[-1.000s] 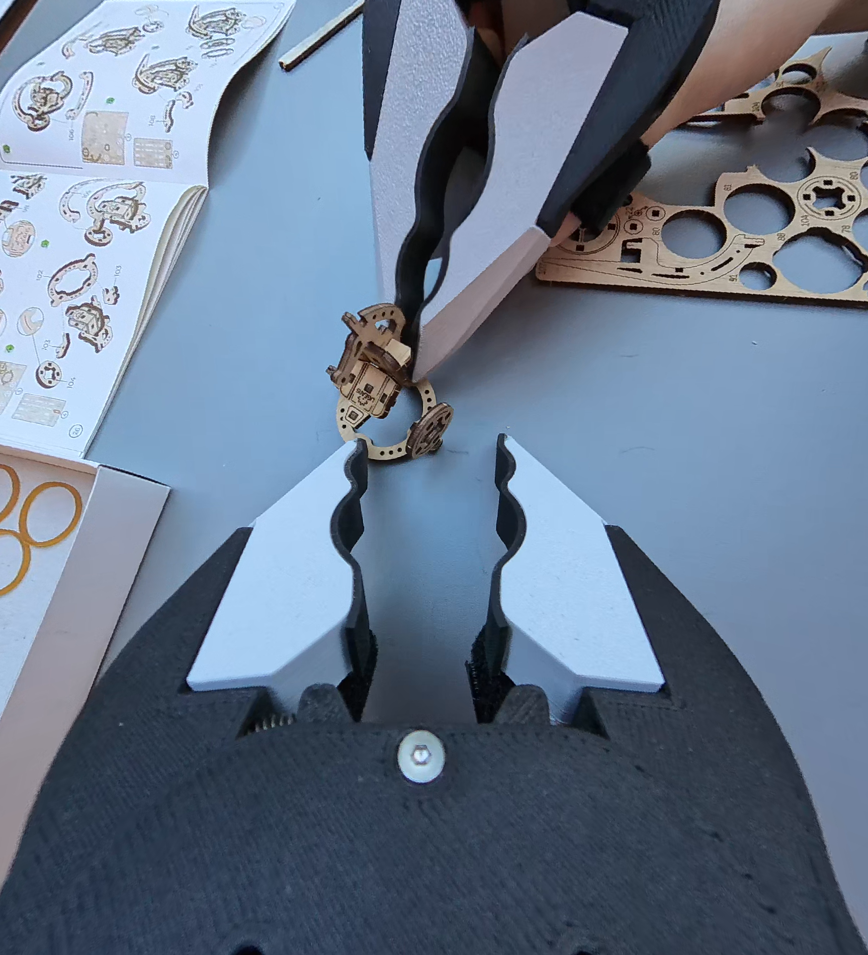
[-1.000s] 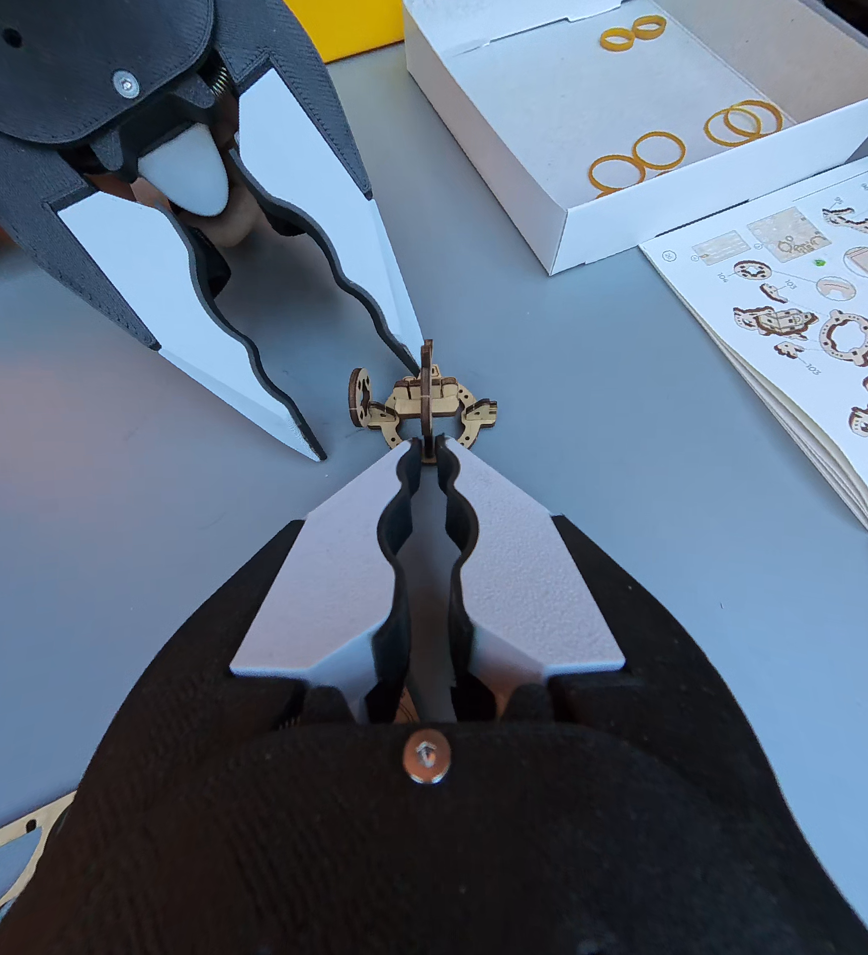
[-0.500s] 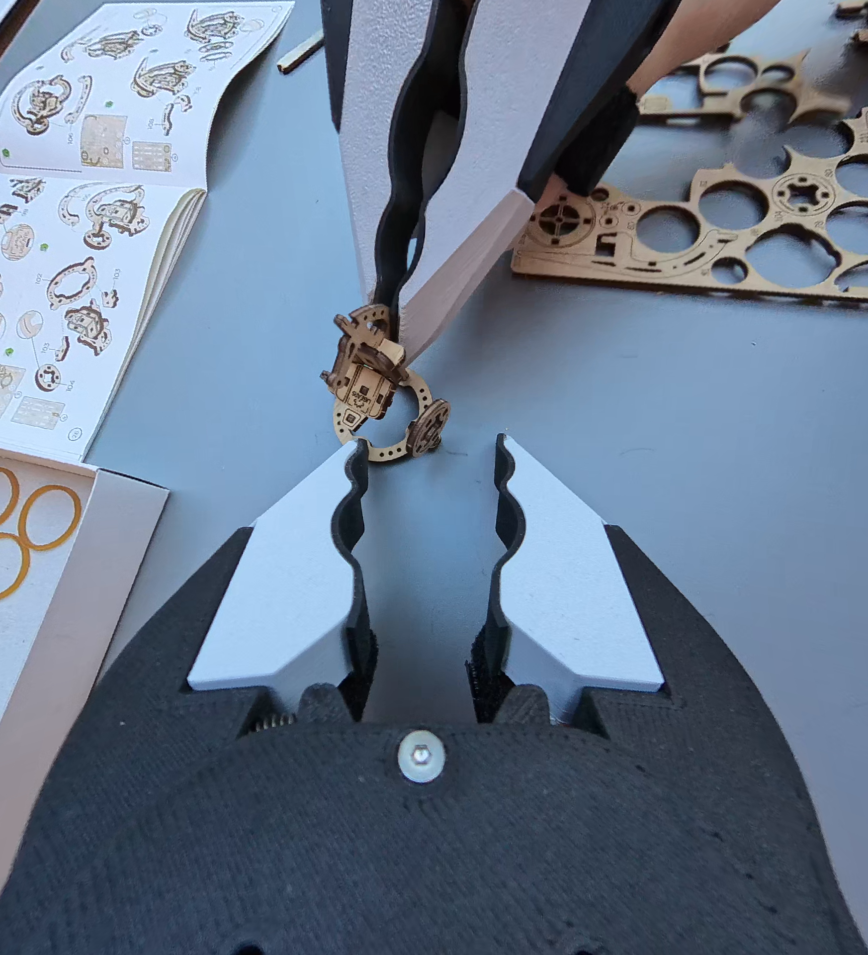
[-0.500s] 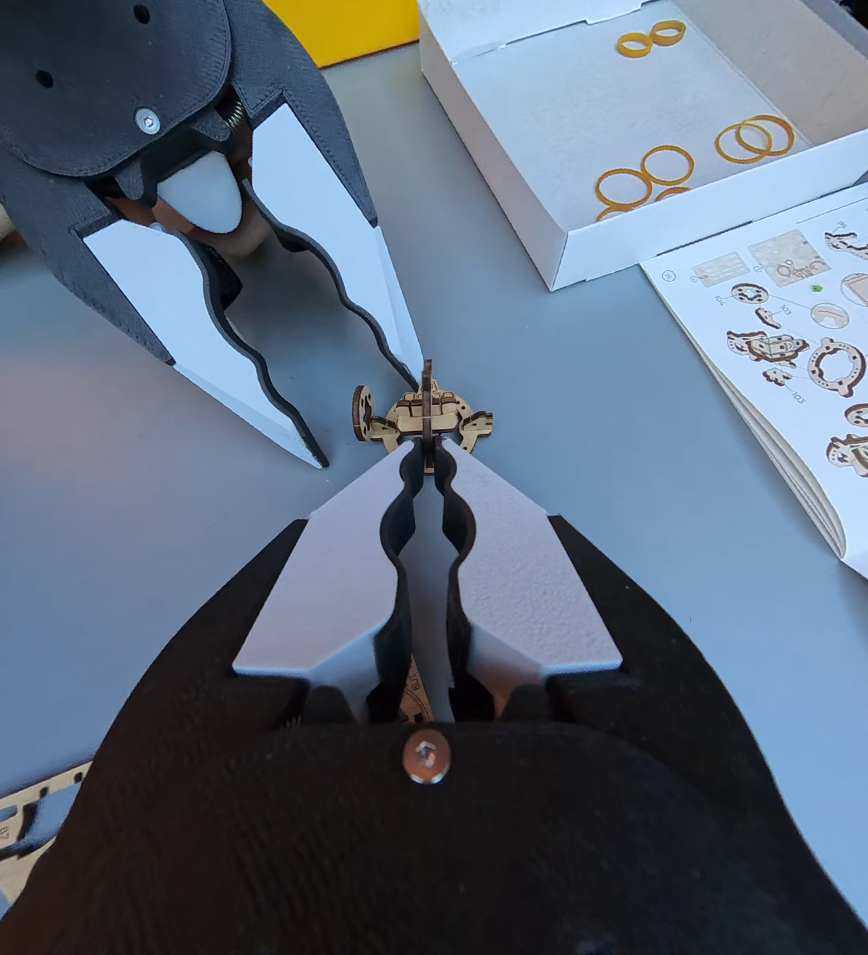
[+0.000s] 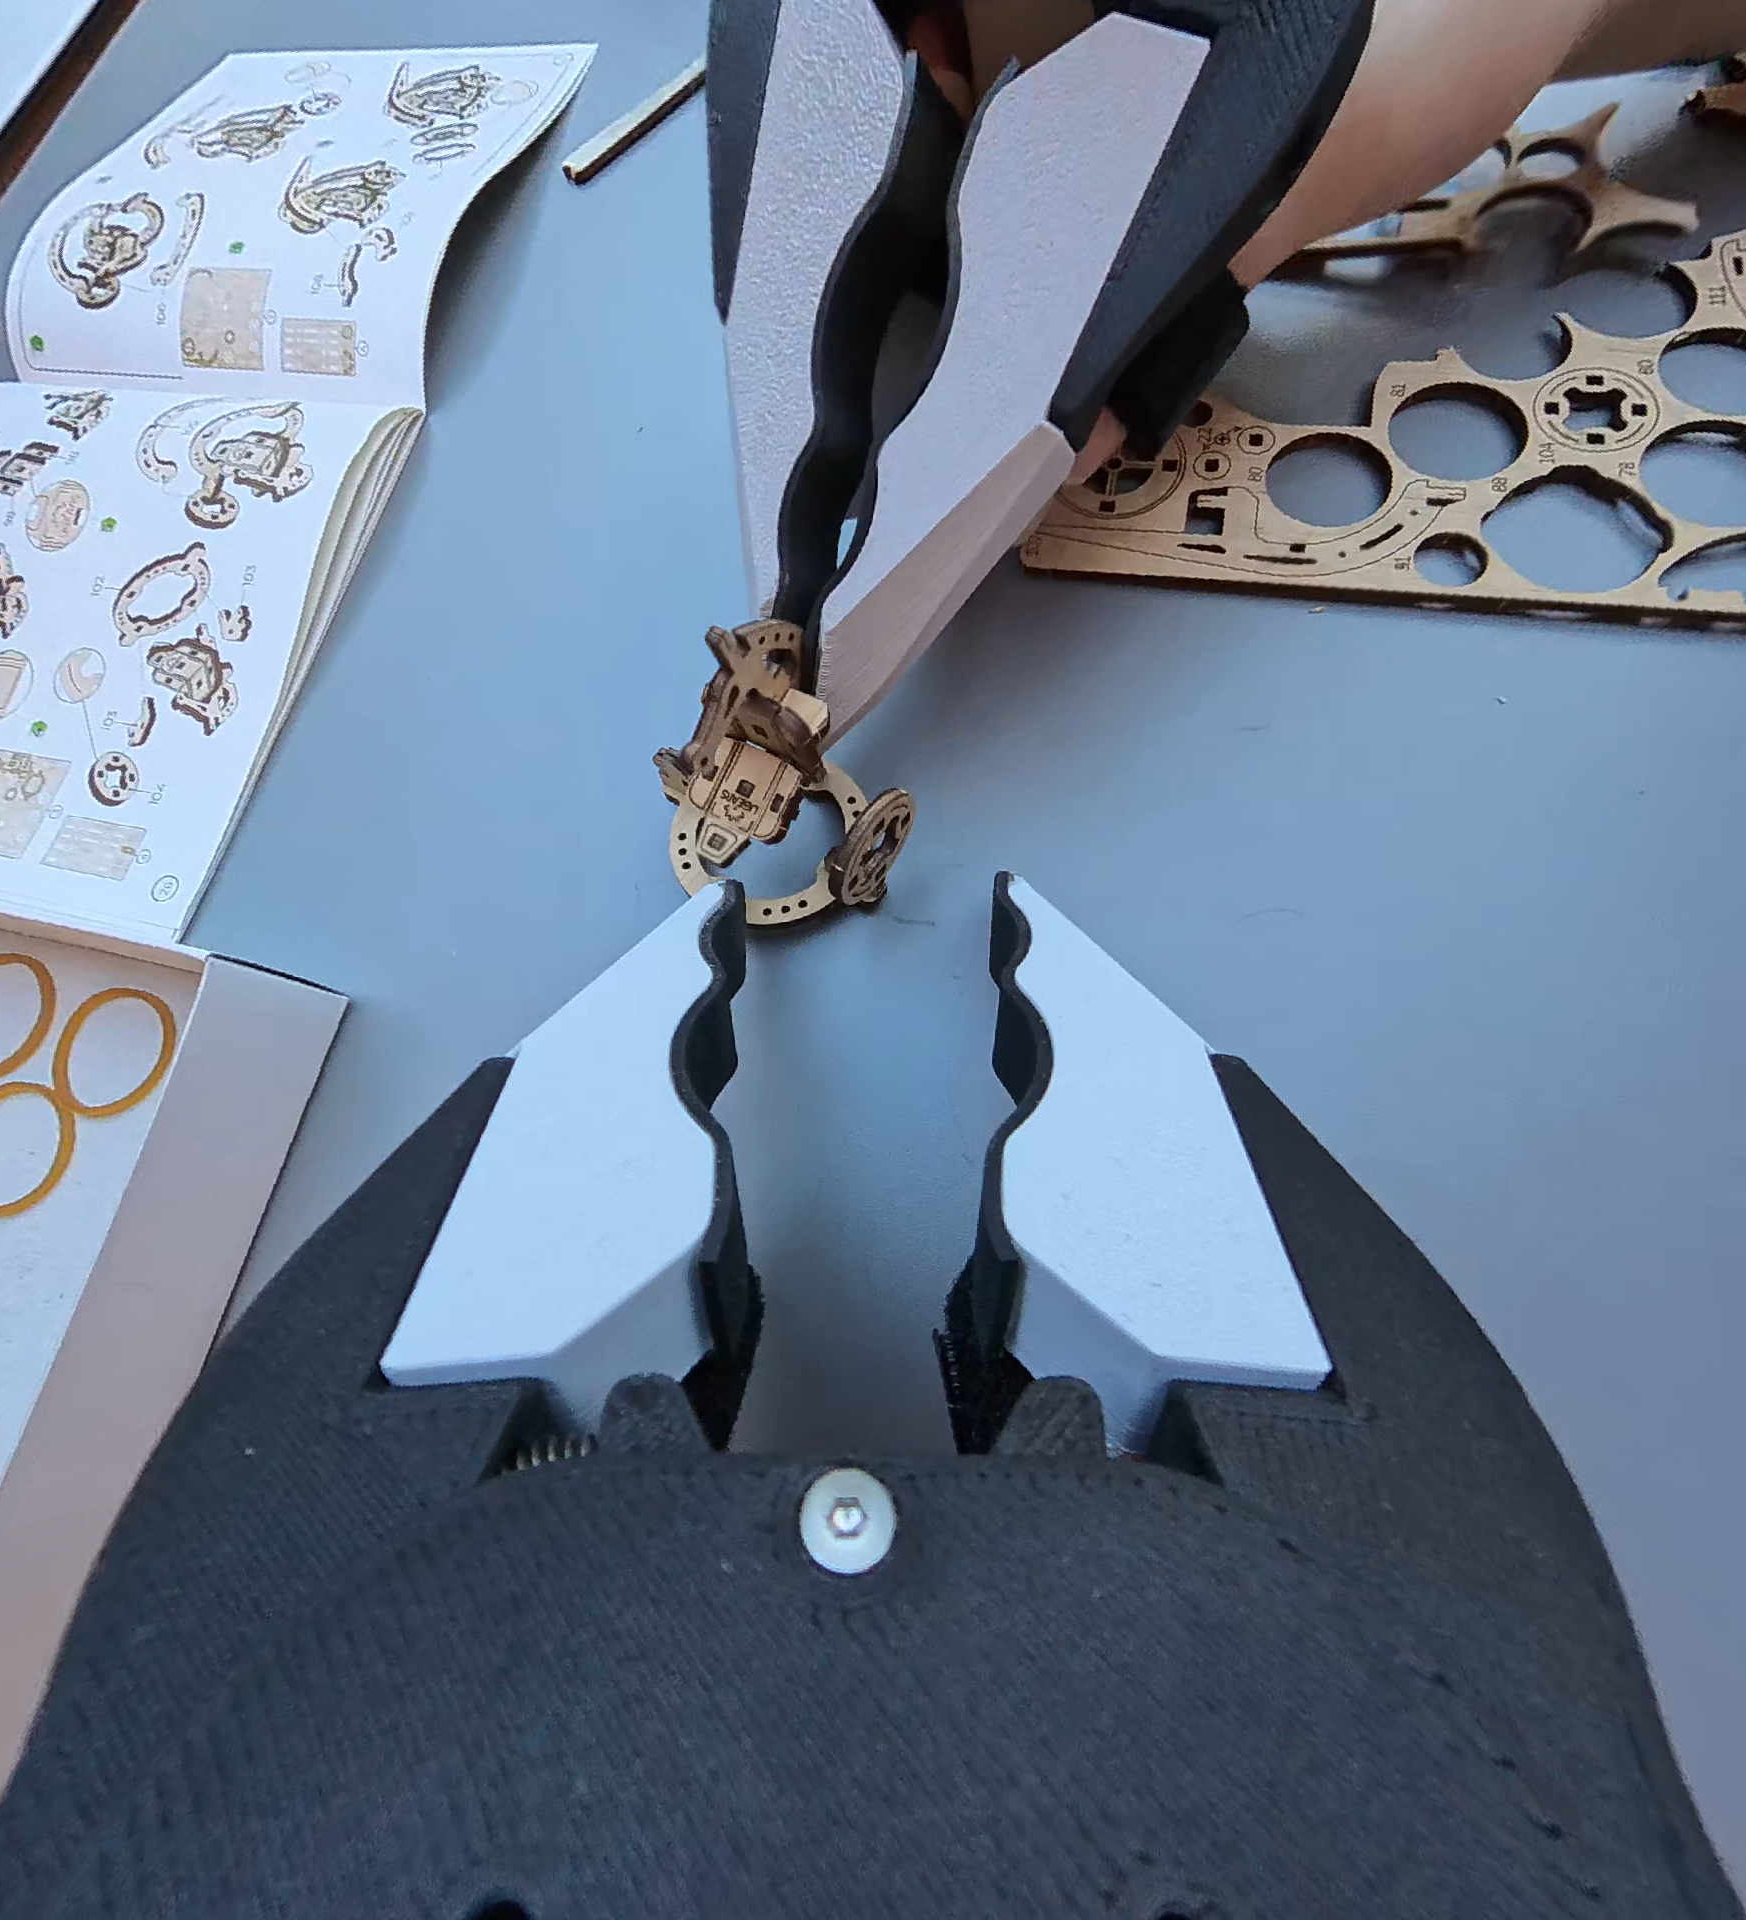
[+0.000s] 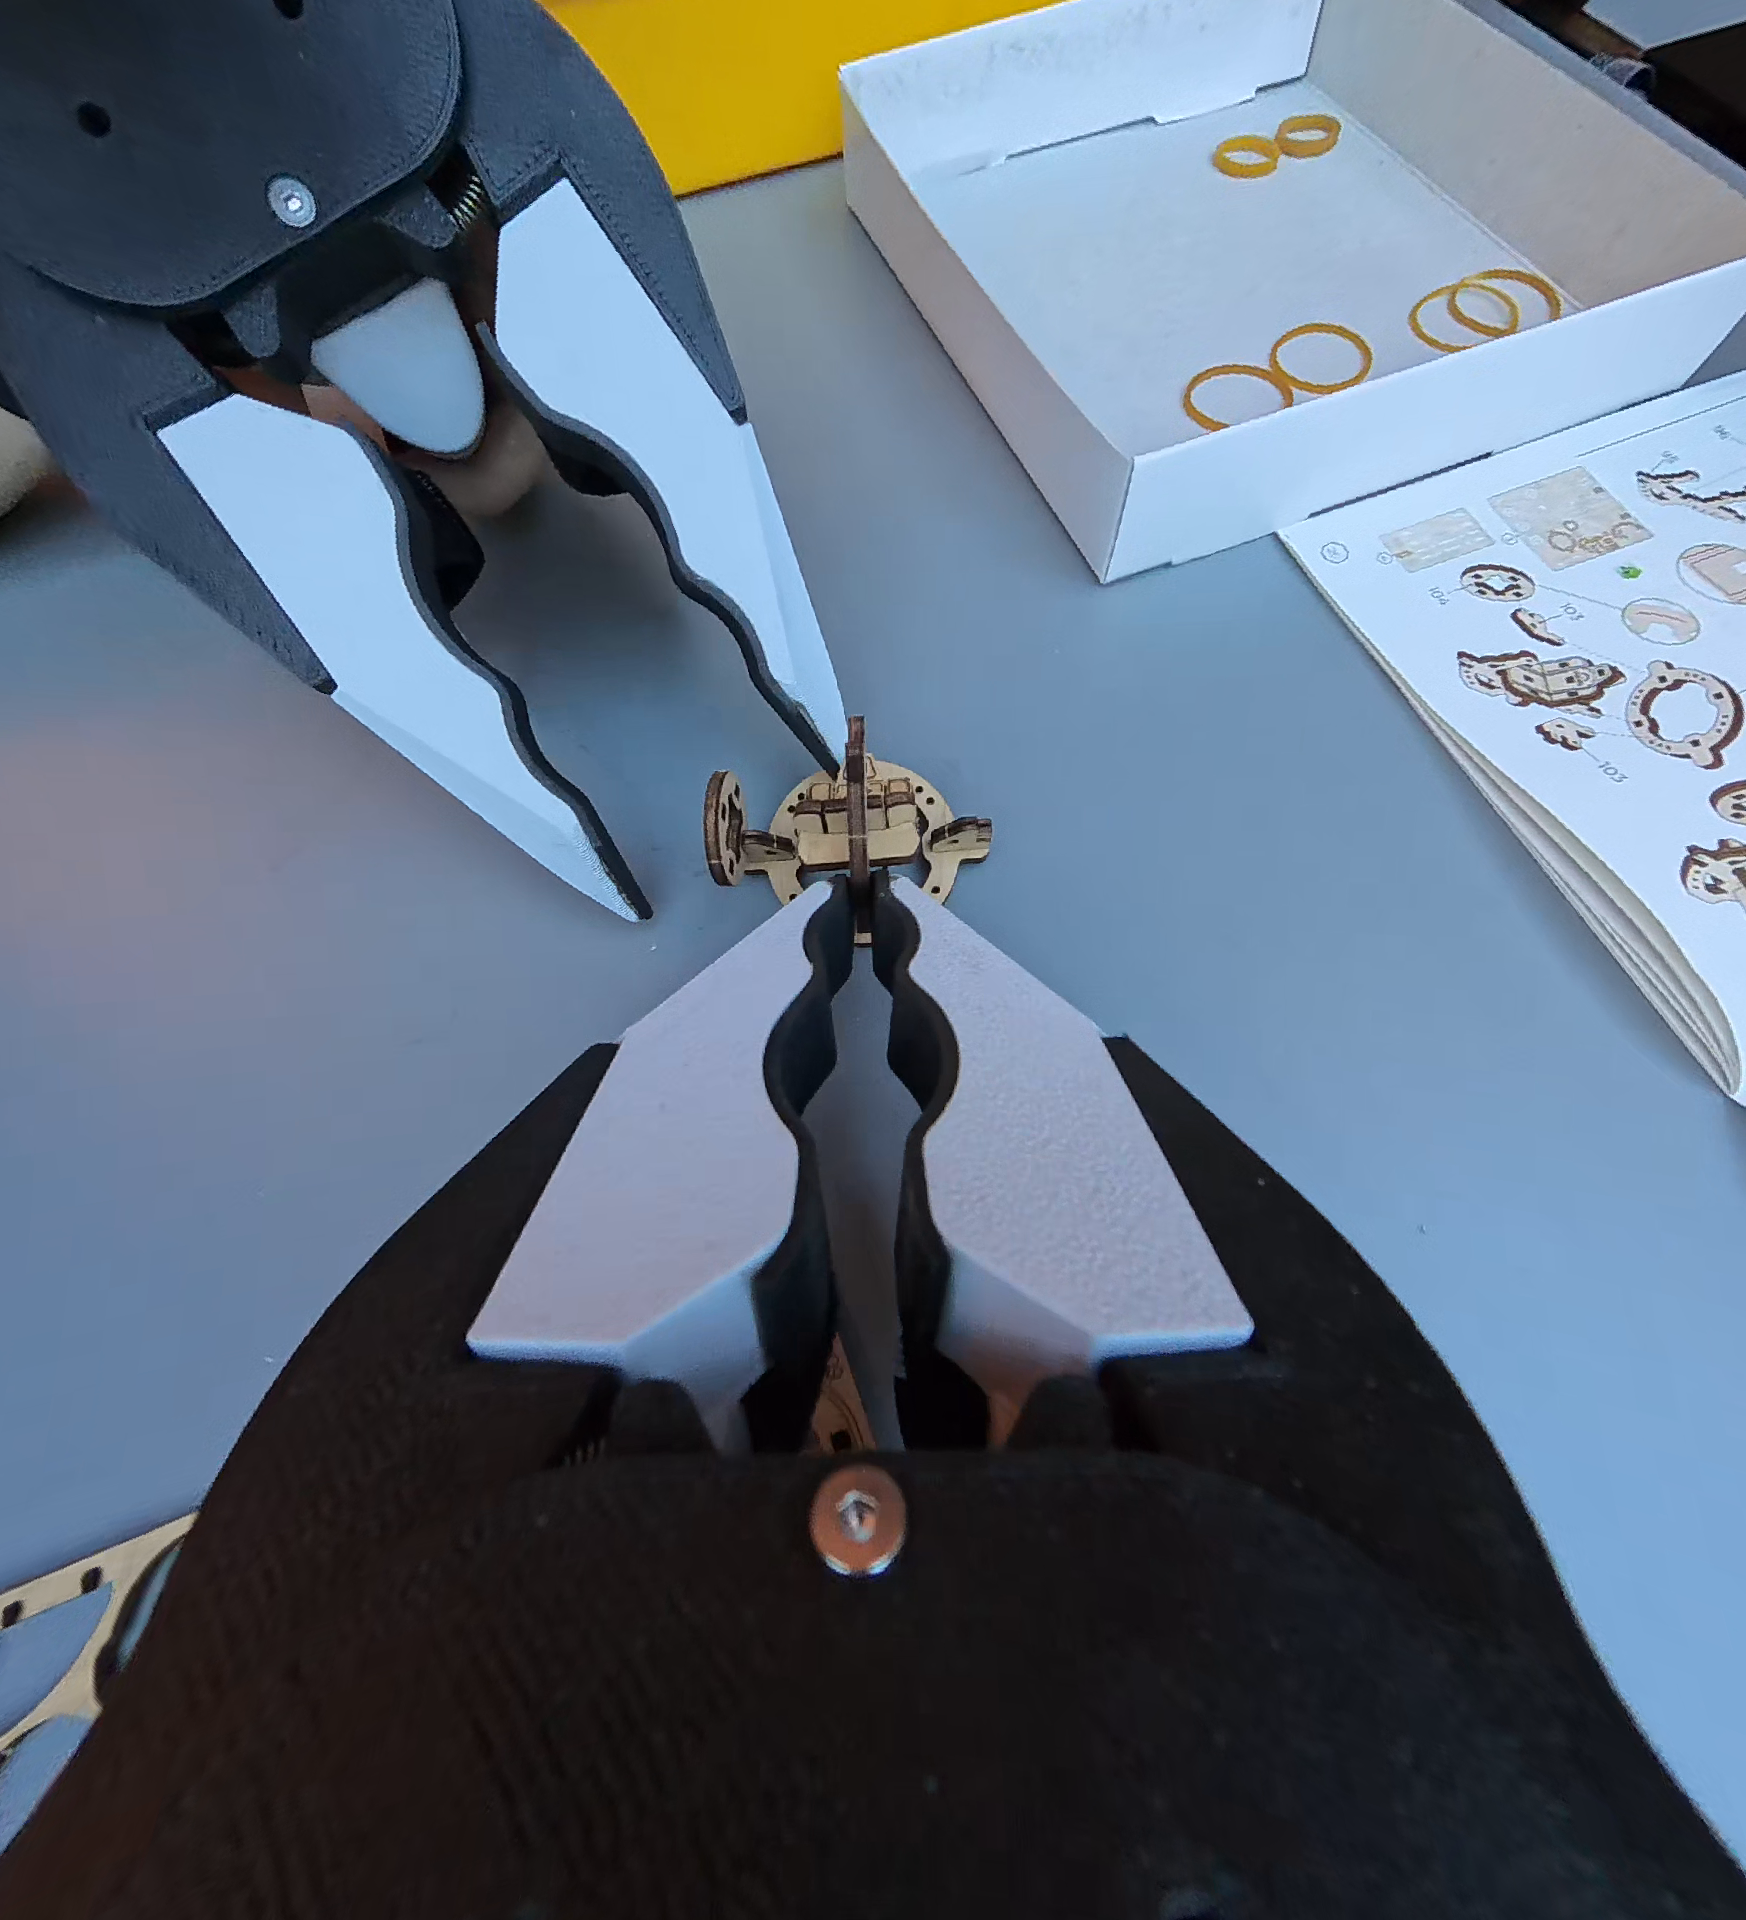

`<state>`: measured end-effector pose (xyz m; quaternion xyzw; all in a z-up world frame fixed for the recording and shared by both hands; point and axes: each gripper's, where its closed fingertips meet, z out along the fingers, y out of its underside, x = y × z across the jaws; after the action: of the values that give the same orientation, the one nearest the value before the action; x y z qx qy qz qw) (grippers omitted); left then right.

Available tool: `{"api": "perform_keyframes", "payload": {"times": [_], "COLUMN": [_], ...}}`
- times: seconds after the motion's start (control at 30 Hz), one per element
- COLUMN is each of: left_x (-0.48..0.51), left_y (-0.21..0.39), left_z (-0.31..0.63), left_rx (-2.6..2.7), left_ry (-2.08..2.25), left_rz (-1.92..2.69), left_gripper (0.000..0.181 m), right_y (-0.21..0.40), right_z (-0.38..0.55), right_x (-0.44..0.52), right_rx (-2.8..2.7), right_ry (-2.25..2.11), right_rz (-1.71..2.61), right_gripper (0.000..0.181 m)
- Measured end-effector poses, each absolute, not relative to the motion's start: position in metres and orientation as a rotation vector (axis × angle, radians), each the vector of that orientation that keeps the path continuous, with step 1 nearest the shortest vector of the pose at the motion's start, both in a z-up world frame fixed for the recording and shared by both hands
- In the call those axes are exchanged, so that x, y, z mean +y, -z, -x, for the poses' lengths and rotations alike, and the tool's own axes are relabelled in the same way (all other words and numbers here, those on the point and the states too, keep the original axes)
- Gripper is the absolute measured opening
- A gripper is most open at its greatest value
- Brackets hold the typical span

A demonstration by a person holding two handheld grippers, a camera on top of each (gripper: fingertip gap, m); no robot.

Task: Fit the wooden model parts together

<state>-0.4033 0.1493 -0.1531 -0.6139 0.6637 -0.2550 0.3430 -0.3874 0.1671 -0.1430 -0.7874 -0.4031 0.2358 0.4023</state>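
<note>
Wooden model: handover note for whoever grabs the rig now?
Right gripper: shut on an upright thin wooden piece, tips at the wooden model on the grey table.
Left gripper: jaws open, empty, one tip beside the model's ring.
Done: partial model built, with ring base, body and a side wheel.
Left: whether the held piece is fully seated can't be told. More parts remain in the cut sheet. Instruction booklet lies open.

Grey tabletop [image 5: 1368, 935], bright daylight, soft shadows
</note>
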Motion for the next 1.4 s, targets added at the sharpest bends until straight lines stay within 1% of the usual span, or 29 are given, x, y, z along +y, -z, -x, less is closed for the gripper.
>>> {"api": "perform_keyframes", "payload": {"times": [1.4], "left_x": [0.1493], "left_y": [0.1532], "left_z": [0.4028], "left_rx": [1.725], "left_ry": [0.655], "left_rz": [1.590], "left_gripper": [0.046], "right_y": [0.1455], "right_z": [0.3863], "right_x": [0.1641], "right_rx": [-1.069], "right_ry": [-0.553], "right_rz": [1.992], "right_gripper": [0.003]}}
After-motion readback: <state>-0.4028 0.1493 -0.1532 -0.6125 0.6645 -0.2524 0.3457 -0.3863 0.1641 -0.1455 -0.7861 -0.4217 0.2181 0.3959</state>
